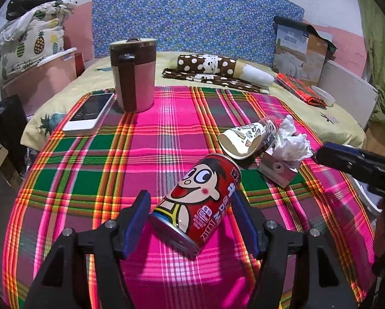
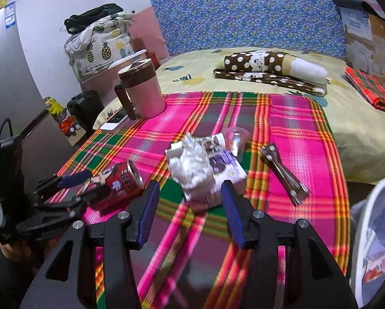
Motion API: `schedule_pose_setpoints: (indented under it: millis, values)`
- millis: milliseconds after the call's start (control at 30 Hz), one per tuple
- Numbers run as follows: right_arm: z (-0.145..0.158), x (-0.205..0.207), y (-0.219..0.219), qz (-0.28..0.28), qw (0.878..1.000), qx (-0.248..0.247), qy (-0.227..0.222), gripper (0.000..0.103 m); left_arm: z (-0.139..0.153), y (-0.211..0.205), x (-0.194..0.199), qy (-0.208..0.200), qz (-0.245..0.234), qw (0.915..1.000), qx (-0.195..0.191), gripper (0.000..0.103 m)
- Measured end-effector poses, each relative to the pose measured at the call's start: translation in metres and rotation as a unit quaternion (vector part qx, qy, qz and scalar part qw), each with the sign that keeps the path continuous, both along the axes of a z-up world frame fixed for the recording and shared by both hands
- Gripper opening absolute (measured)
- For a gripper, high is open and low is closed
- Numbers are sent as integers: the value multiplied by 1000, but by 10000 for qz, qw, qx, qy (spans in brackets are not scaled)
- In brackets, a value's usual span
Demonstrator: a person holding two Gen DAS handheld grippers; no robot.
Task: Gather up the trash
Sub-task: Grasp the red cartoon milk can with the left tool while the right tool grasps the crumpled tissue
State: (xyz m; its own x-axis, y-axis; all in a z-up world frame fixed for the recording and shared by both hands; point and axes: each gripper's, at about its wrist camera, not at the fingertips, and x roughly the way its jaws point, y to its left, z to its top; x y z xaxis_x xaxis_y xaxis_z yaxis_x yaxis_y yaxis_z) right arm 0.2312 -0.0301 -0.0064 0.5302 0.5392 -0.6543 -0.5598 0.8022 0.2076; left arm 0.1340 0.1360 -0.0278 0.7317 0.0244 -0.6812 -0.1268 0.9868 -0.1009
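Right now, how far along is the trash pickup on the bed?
Barely started. The bin at the right edge already holds something, maybe a carton. In hand: nothing yet; the left hand-held gripper is open around the red can, and the right hand-held gripper is open near the crumpled tissue. Still left: the can, tissue, small carton, paper cup and clear cup.
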Motion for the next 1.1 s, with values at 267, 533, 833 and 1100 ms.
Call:
schedule_pose_setpoints:
  millis: [267, 533, 833, 1100]
  values:
    - [-8, 14, 14, 3, 9999, -91, 128, 51, -14, 0, 12, 236, -130, 9991, -315, 67]
    - [-7, 14, 3, -70, 9998, -3, 159, 24, -15, -4, 14, 272, -29, 9990, -363, 59]
    - [-1, -5, -24, -183, 9994, 215, 223, 22, -15, -19, -3, 223, 95, 9982, -551, 56]
    - [-1, -23, -43, -245, 9988, 283, 320, 22, -8, -41, -19, 172, -13, 9978, -637, 56]
